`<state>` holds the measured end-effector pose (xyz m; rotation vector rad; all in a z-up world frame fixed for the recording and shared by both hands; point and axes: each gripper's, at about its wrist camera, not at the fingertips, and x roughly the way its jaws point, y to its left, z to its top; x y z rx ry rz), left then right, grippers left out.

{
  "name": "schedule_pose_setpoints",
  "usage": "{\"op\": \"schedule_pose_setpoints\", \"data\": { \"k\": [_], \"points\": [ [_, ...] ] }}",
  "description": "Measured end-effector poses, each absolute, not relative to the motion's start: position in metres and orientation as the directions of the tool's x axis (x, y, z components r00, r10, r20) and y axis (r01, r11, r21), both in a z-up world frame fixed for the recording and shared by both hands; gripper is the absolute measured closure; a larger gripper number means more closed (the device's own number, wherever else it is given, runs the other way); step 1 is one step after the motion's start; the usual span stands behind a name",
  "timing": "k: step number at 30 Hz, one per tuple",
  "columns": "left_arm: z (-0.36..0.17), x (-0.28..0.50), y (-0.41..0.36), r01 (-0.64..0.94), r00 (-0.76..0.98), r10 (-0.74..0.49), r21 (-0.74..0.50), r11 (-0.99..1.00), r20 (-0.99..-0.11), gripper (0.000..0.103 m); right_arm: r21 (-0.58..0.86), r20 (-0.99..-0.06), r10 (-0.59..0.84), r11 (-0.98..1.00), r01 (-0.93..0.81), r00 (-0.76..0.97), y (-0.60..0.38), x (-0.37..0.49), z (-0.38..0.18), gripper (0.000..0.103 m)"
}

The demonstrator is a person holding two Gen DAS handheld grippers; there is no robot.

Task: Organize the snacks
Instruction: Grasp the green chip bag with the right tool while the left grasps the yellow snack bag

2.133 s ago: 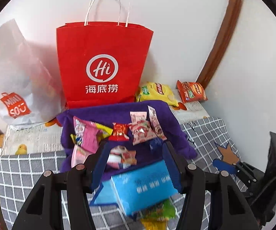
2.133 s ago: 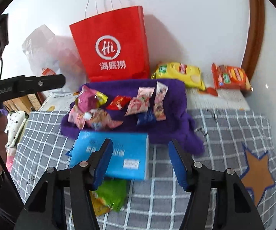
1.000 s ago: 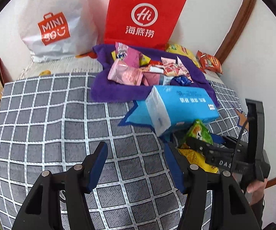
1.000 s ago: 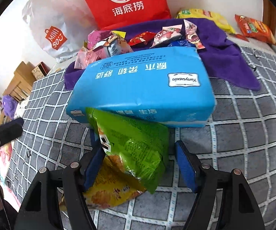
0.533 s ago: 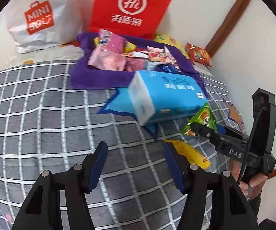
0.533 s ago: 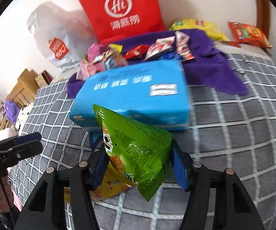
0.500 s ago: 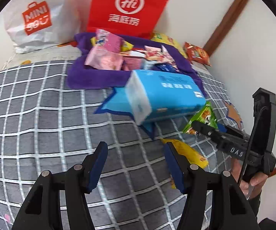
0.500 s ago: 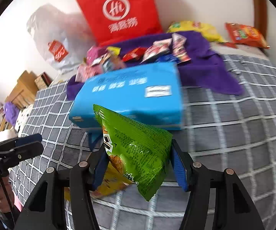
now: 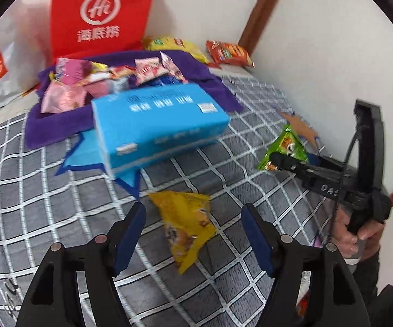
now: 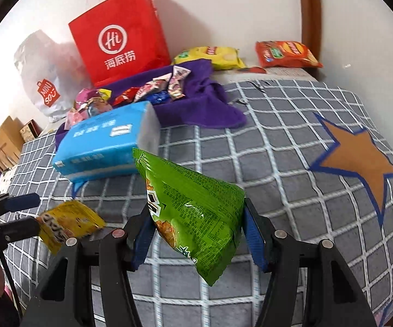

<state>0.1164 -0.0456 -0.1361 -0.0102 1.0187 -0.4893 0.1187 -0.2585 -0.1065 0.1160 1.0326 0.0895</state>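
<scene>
crinkly green foil packet (image 10: 196, 207) pinched in right tongs (image 10: 196, 234).

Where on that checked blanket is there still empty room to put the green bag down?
Free: the checked blanket between the purple cloth and the brown star, and its near left part in the left view. Crowded: the cloth heaped with candy, the blue tissue pack, and the yellow packet.

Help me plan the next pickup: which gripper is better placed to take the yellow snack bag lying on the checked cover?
Left. The left gripper has opening jaws around the yellow snack bag, while the right gripper is clamped on the green snack bag.
</scene>
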Motion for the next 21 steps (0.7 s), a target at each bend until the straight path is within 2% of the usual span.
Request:
{"op": "schedule_pose_setpoints", "data": {
  "k": [4, 8, 12, 16, 21],
  "points": [
    [-0.155, 0.119, -0.059, 0.37, 0.436, -0.306, -0.141, 0.918, -0.846, 0.033, 0.143, -0.852, 0.13, 0.99, -0.014, 0.507, -0.267, 0.111, -0.112, 0.044],
    [-0.169, 0.117, -0.063, 0.354, 0.482, -0.242, -0.066, 0.933, -0.842, 0.033, 0.125, -0.853, 0.129, 0.991, -0.042, 0.506, -0.262, 0.108, -0.119, 0.044],
    [-0.177, 0.114, -0.055, 0.339, 0.504, -0.252, -0.079, 0.937, -0.826, 0.036, 0.091, -0.851, 0.112, 0.994, -0.065, 0.513, -0.256, 0.108, -0.127, 0.044],
    [-0.179, 0.113, -0.047, 0.318, 0.543, -0.267, -0.099, 0.943, -0.796, 0.046, 0.096, -0.841, 0.11, 0.994, -0.053, 0.53, -0.256, 0.109, -0.131, 0.044],
    [-0.18, 0.111, -0.046, 0.317, 0.563, -0.265, -0.091, 0.944, -0.783, 0.048, 0.078, -0.825, 0.094, 0.996, -0.052, 0.557, -0.254, 0.11, -0.134, 0.044]
  ]
}}
